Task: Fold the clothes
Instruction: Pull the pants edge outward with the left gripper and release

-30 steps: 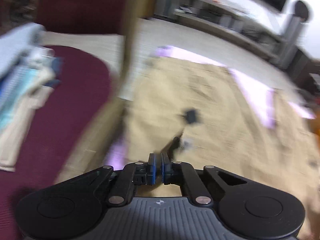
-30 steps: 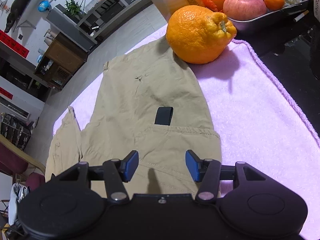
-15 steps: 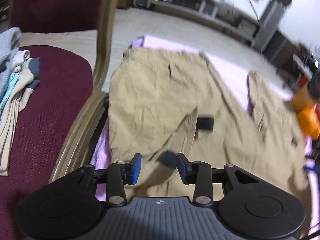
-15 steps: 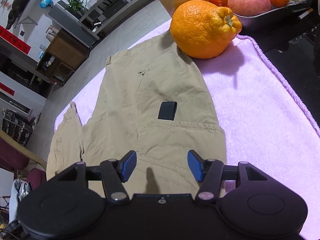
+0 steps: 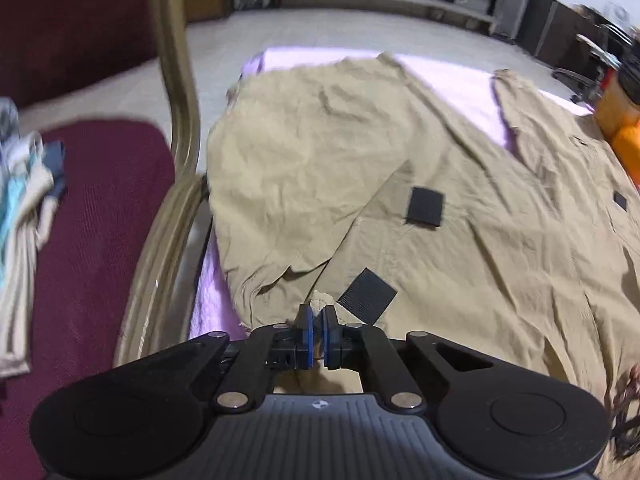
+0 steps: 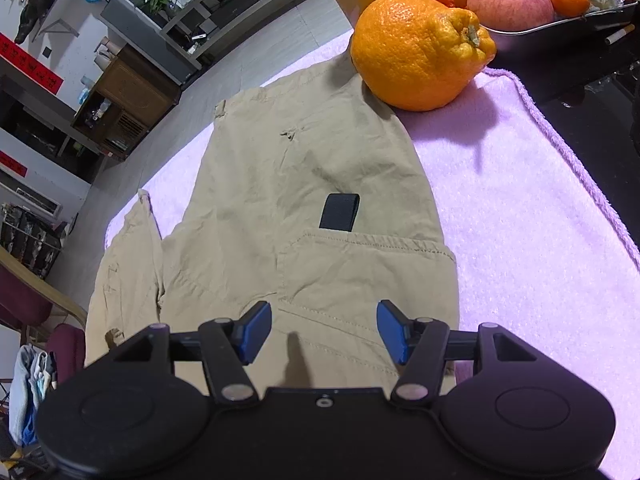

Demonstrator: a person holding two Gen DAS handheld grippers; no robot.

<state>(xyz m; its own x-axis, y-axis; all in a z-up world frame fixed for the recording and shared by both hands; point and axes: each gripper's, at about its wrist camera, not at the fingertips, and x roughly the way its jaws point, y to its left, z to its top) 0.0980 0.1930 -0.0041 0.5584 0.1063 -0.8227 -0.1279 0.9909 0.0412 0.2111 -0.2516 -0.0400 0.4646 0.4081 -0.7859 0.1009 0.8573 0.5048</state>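
Khaki trousers (image 5: 400,152) lie spread on a pink towel (image 5: 472,84), with black velcro patches on the pocket flaps. My left gripper (image 5: 314,322) is shut on a bunched bit of the trousers' near edge, beside a lifted black patch (image 5: 367,291). In the right wrist view the trousers (image 6: 304,184) lie flat on the towel (image 6: 520,216). My right gripper (image 6: 324,330) is open and empty, low over the trousers' near pocket area.
A large orange (image 6: 420,44) sits on the trousers' far end. A metal tray of fruit (image 6: 560,0) stands behind it. A maroon chair (image 5: 104,216) with a pile of folded clothes (image 5: 24,208) is left of the table.
My left gripper opened half a second ago and has now shut on the trousers' near edge. The right gripper stayed open and moved slightly closer to the cloth.
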